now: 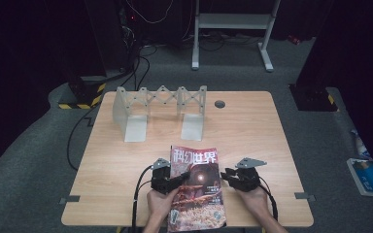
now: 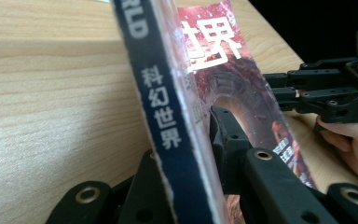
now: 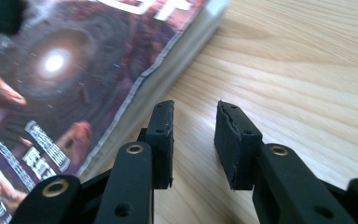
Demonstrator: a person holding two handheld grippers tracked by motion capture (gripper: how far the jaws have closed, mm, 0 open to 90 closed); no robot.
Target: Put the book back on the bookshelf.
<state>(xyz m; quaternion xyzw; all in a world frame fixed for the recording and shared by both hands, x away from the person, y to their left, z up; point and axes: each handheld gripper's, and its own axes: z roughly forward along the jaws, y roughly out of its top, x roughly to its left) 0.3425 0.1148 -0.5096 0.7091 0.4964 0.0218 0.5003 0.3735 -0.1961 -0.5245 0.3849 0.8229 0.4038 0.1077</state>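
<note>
While left tool [image 1: 183,175] clamps magazine [image 1: 196,187] spine, right tool [image 1: 227,174] apart — jaws parted, empty — table [image 1: 116,160].

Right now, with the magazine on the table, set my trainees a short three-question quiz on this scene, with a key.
1. True or false: the left gripper is clamped on the spine edge of the magazine.
2. Where does the right gripper stand? A) shut on the magazine's page edge; B) open beside that edge, nothing between its jaws; C) holding the bookend rack.
3. Fill in: at the far side of the table stands a grey folding ____.

Key: 1 true. 2 B: bare wood shows between its pads in the right gripper view. 3 rack, with two flat feet resting on the wood.
</note>
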